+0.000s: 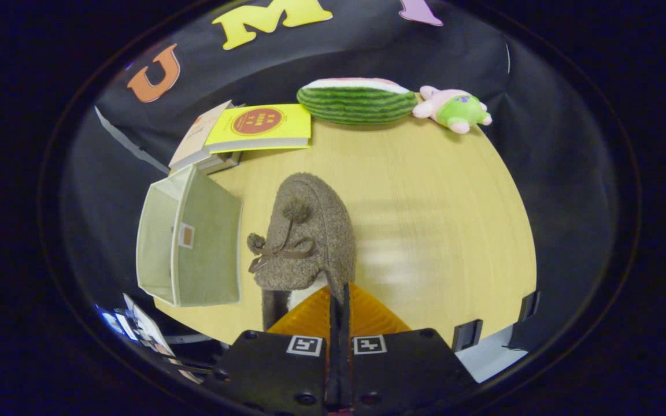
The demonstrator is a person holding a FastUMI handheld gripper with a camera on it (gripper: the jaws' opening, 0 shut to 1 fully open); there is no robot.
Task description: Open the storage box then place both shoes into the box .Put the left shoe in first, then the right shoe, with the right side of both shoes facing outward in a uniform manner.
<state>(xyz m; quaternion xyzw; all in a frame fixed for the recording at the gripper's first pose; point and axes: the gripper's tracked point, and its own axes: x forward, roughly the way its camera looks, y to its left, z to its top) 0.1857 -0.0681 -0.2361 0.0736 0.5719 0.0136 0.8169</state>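
Note:
A fuzzy brown slipper (pixel 307 237) with a bow and pom-poms hangs just ahead of my fingers, its toe pointing away from me. My gripper (pixel 339 303) is shut on the slipper's collar edge, the fingers pressed close together with the fabric pinched between them. To the left of the slipper stands the pale green fabric storage box (pixel 191 240) on the wooden table (pixel 437 231), its flat side with a small label facing the slipper. I cannot see into the box from here. The slipper's heel end is partly hidden behind my fingers.
A stack of books (pixel 252 130) with a yellow cover on top lies beyond the box. A watermelon-slice plush (pixel 356 101) and a pink and green plush toy (pixel 454 110) sit at the table's far edge. Bare tabletop spreads to the right of the slipper.

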